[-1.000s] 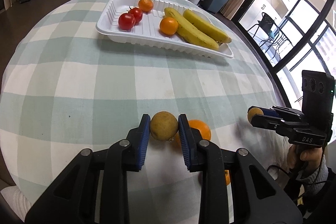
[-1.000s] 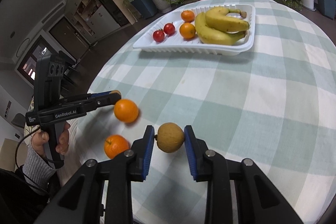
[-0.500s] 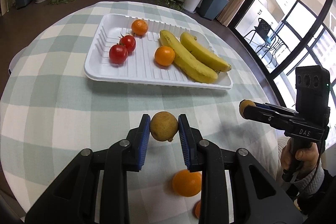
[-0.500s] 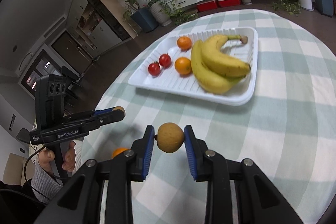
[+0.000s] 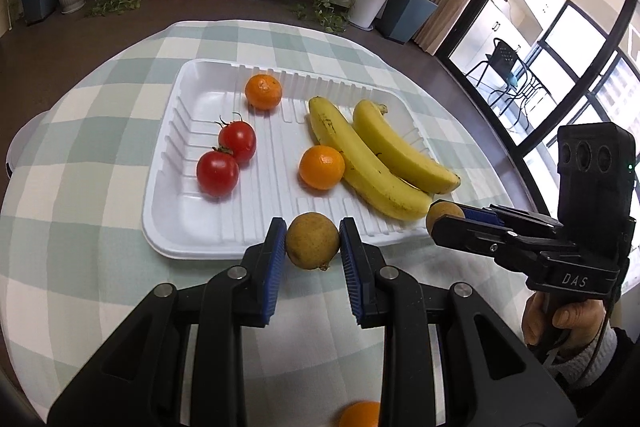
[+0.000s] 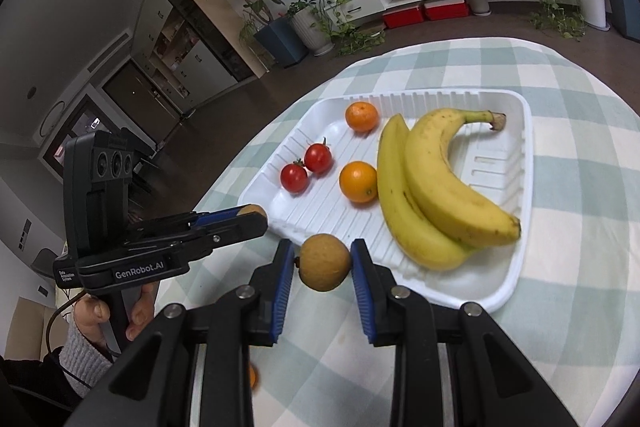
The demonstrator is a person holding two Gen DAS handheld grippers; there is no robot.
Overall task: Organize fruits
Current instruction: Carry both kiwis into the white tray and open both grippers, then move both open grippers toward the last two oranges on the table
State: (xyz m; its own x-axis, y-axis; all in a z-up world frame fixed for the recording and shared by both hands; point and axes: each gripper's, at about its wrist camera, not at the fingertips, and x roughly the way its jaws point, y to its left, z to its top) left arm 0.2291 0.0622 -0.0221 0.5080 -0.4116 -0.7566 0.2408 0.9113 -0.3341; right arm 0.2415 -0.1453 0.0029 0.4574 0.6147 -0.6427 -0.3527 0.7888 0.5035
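Each gripper, left (image 5: 313, 242) and right (image 6: 323, 262), grasps a brown fruit at the tray's (image 5: 192, 243) near rim; next, carry both over and release.

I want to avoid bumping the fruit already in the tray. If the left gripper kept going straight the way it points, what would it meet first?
Most likely the near rim of the white tray, then its bare ribbed floor. The left gripper, shut on a brown fruit, points between the tomatoes and the nearer orange. Depth is uncertain.
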